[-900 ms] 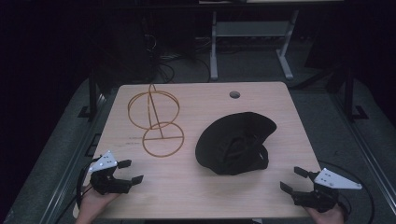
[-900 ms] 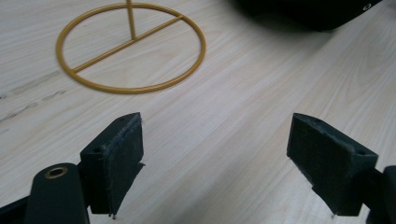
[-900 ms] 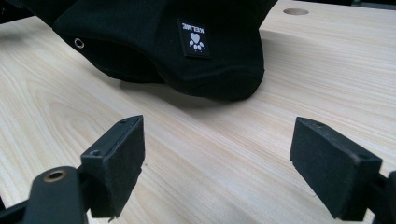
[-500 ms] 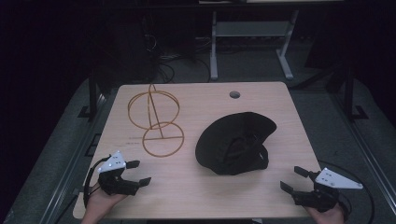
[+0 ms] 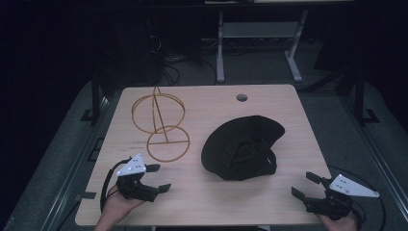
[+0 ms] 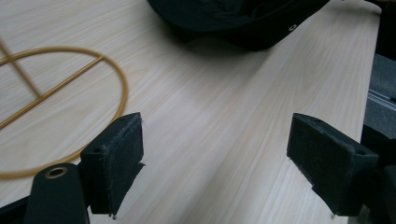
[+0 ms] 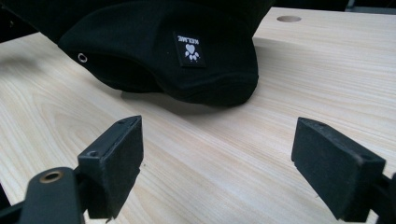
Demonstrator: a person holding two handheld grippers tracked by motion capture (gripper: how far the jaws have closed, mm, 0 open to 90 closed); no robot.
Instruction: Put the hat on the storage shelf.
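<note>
My left gripper sits at the lower left of the high view and has crept forward and inward over the last second, from the bench edge toward the middle; its fingers are spread wide with nothing between them. In the left gripper view they frame bare wood, with the base ring of the thin gold wire hat stand at the left of the frame and the black fabric cap across the top. My right gripper, at the lower right of the high view, has held its place; its fingers are just as far apart and empty, and in the right gripper view they point straight at the cap, whose small paw-print label faces me.

Farther up the frame, the cap lies on the pale wooden bench right of centre, with its inner strap showing, well apart from both grippers. The stand rises at the upper left, near the cap without touching it.

I read the left-hand move as the start of an approach. Nothing is grasped yet, so the work of putting the cap on the stand lies ahead.
</note>
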